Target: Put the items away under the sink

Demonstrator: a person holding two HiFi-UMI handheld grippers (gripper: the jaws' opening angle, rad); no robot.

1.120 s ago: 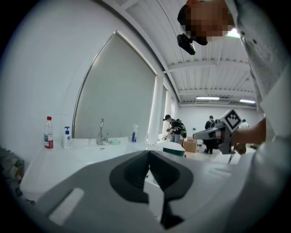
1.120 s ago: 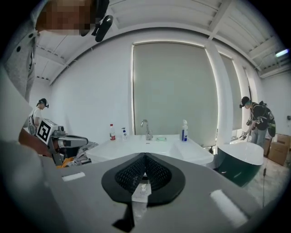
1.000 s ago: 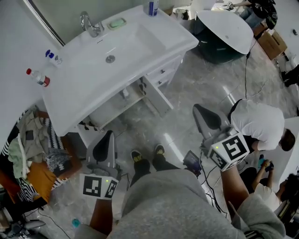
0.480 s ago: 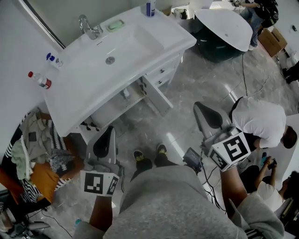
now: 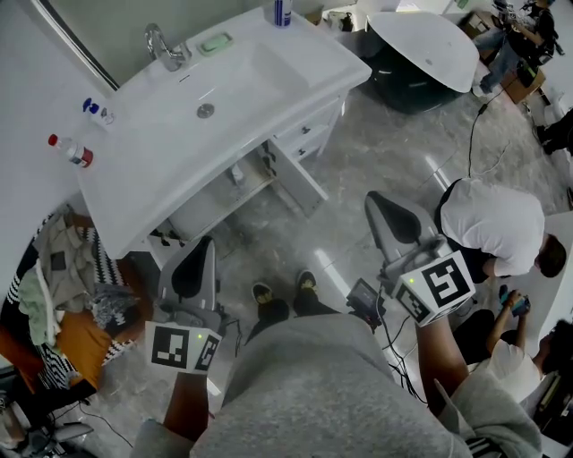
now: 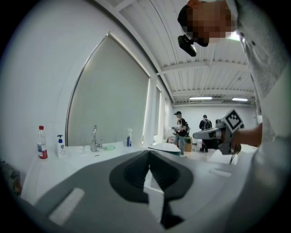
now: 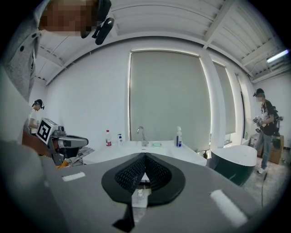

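On the white sink counter (image 5: 134, 170) stand a red-capped bottle (image 5: 70, 150), a blue pump bottle (image 5: 94, 109), a green soap dish (image 5: 215, 42) and a blue-and-white spray bottle (image 5: 282, 11). The cabinet below has its door (image 5: 300, 179) swung open, and a small bottle (image 5: 235, 174) shows inside. My left gripper (image 5: 204, 243) hangs shut and holds nothing, short of the cabinet. My right gripper (image 5: 374, 201) is also shut with nothing in it, off to the right over the floor. The same bottle (image 7: 108, 138) and spray bottle (image 7: 179, 137) appear beyond the right gripper (image 7: 145, 155); the left gripper (image 6: 148, 152) points at the sink too.
A dark tub with a white rim (image 5: 421, 54) stands at the back right. A person in a white shirt (image 5: 492, 224) crouches at the right. A heap of clothes (image 5: 54, 286) lies left of the vanity. Cables (image 5: 394, 344) trail on the floor near my feet (image 5: 282, 300).
The sink has slid slightly up and left in the head view. Both grippers stay shut, held low in front of me; the left one has edged left.
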